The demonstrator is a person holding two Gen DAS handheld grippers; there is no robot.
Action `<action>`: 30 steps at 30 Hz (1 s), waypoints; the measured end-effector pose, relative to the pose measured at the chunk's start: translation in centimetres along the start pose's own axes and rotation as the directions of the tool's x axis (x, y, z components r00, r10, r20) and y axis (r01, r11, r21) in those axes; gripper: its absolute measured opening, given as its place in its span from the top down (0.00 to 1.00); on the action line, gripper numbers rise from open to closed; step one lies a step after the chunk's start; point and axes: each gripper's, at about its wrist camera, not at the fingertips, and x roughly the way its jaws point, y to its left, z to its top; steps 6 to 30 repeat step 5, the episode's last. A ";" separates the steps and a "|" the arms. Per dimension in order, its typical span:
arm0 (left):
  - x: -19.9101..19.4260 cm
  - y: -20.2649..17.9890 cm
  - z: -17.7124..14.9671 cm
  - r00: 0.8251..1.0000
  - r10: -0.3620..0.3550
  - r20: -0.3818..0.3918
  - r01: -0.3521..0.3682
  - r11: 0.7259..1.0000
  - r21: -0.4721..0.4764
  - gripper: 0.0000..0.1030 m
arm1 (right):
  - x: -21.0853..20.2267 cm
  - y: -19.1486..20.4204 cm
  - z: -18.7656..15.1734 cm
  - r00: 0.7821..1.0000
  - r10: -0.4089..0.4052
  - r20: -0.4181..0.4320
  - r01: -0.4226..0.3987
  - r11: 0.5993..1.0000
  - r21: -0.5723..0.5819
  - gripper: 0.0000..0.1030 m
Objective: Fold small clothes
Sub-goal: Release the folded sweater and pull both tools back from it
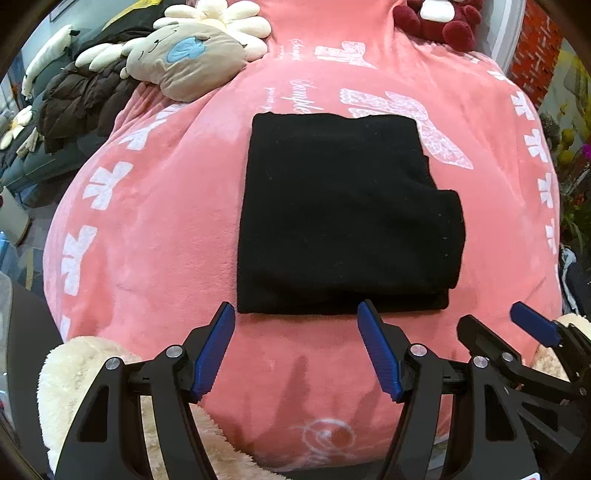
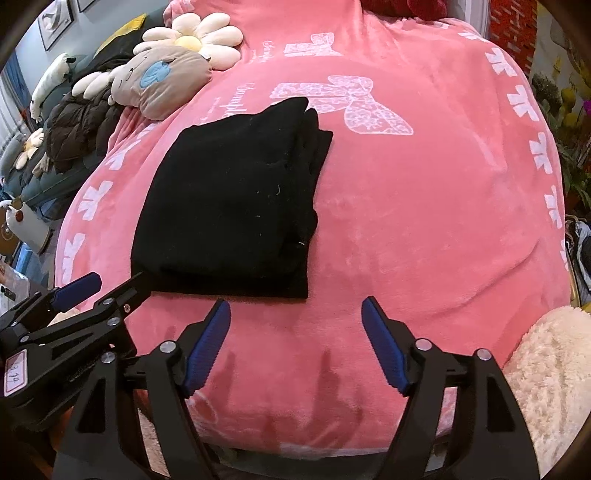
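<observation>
A pink fleece blanket (image 1: 155, 236) printed with white bows and a large lace butterfly (image 2: 347, 103) covered the whole working surface; what lay under it could not be told. No container held anything in either view.

At the centre of the left wrist view lay the black garment (image 1: 343, 218), folded into a flat, roughly rectangular stack with several layers showing along its right edge. In the right wrist view the same stack sat toward 10 o'clock from centre, its layered edge facing the middle of the blanket.

At 11 o'clock in both views, along the far left border of the blanket, rested a beige plush pillow (image 1: 184, 59) with a blue patch, a daisy-shaped cushion (image 2: 195, 37) behind it, and a dark quilted jacket (image 1: 77, 99) beside them. A dark red plush toy (image 1: 439, 18) sat at 1 o'clock at the far end.

Cream fleece sleeves (image 1: 74, 373) showed at the lower corners, at 7 o'clock in the left view and at 4 o'clock in the right.

The left gripper (image 1: 295, 350) hovered at 6 o'clock, just short of the garment's near edge, jaws apart and nothing between them. The right gripper (image 2: 295, 350) stood likewise at 6 o'clock, jaws apart over bare blanket, holding nothing, the garment's near right corner just beyond its left finger.
</observation>
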 end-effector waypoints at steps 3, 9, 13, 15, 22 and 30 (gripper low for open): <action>0.1 -0.1 0.0 1.000 0.002 -0.003 -0.002 1.000 0.008 0.41 | 0.0 0.2 -0.1 1.000 -0.007 0.000 0.007 1.000 -0.003 0.30; 0.1 -0.2 -0.1 1.000 0.005 -0.004 -0.005 1.000 0.008 0.41 | 0.0 0.2 -0.1 1.000 -0.008 -0.002 0.008 1.000 0.000 0.30; 0.1 -0.2 -0.1 1.000 0.005 -0.004 -0.005 1.000 0.008 0.41 | 0.0 0.2 -0.1 1.000 -0.008 -0.002 0.008 1.000 0.000 0.30; 0.1 -0.2 -0.1 1.000 0.005 -0.004 -0.005 1.000 0.008 0.41 | 0.0 0.2 -0.1 1.000 -0.008 -0.002 0.008 1.000 0.000 0.30; 0.1 -0.2 -0.1 1.000 0.005 -0.004 -0.005 1.000 0.008 0.41 | 0.0 0.2 -0.1 1.000 -0.008 -0.002 0.008 1.000 0.000 0.30; 0.1 -0.2 -0.1 1.000 0.005 -0.004 -0.005 1.000 0.008 0.41 | 0.0 0.2 -0.1 1.000 -0.008 -0.002 0.008 1.000 0.000 0.30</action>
